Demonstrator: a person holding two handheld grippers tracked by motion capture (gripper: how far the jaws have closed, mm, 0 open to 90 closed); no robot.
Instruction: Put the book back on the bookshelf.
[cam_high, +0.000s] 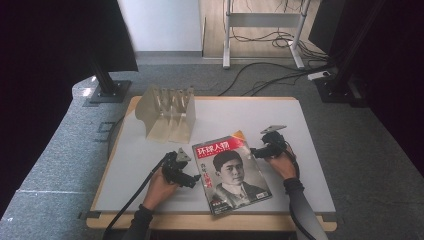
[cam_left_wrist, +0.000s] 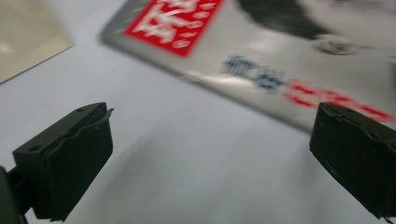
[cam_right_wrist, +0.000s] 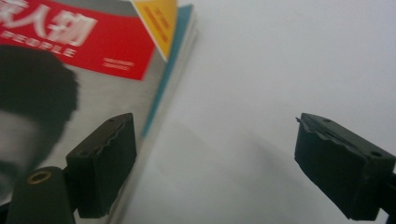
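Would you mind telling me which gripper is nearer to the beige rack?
Left. The left gripper sits at the magazine's left edge, below the rack; the right gripper is across the magazine, farther away.

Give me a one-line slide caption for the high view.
Two open hand-held grippers, left and right, flank a magazine on a white table, a beige rack behind.

The magazine is blurred in the left gripper view, its small print unreadable, its top and right cut off. The beige rack is cropped at left.
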